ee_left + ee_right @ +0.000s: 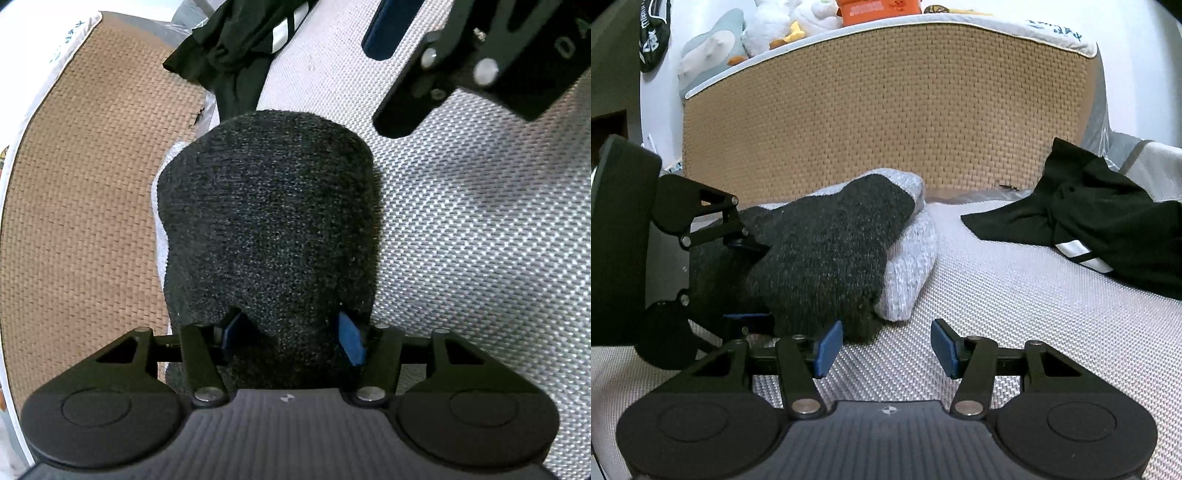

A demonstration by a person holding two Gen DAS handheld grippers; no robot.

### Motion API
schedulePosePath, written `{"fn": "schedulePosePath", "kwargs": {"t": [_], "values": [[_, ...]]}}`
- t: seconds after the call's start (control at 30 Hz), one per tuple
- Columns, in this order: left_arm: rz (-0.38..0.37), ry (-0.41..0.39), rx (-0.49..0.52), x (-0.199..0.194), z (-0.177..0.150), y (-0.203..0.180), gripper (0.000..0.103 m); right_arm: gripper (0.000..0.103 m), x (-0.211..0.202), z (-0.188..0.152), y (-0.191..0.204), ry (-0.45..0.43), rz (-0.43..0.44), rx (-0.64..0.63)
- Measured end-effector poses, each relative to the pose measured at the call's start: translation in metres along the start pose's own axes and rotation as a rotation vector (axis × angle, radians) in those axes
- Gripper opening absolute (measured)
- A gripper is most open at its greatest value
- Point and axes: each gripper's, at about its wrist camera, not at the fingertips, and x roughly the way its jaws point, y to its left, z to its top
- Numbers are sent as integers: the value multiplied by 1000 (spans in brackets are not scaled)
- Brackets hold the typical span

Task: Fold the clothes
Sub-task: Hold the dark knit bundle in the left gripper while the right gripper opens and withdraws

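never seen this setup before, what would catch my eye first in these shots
First the dark grey knit garment, bunched between the blue pads of the left tool, whose jaws are opening. It lies over a pale grey knit piece on the white woven bed cover. Behind them stands a tan woven headboard, and a crumpled black garment with white stripes lies off to the right.

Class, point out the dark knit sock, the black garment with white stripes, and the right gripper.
dark knit sock (269, 221): left wrist view, middle of its knit.
black garment (1108, 221): right wrist view, crumpled centre.
right gripper (886, 347): right wrist view, midway between fingertips.
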Motion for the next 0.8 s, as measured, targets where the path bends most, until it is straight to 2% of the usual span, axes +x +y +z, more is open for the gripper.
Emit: {"fn": "schedulePosePath", "kwargs": {"t": [0.8], "values": [[-1, 70, -4, 24, 5, 10, 62, 57, 7, -6, -9, 32, -3, 60]]}}
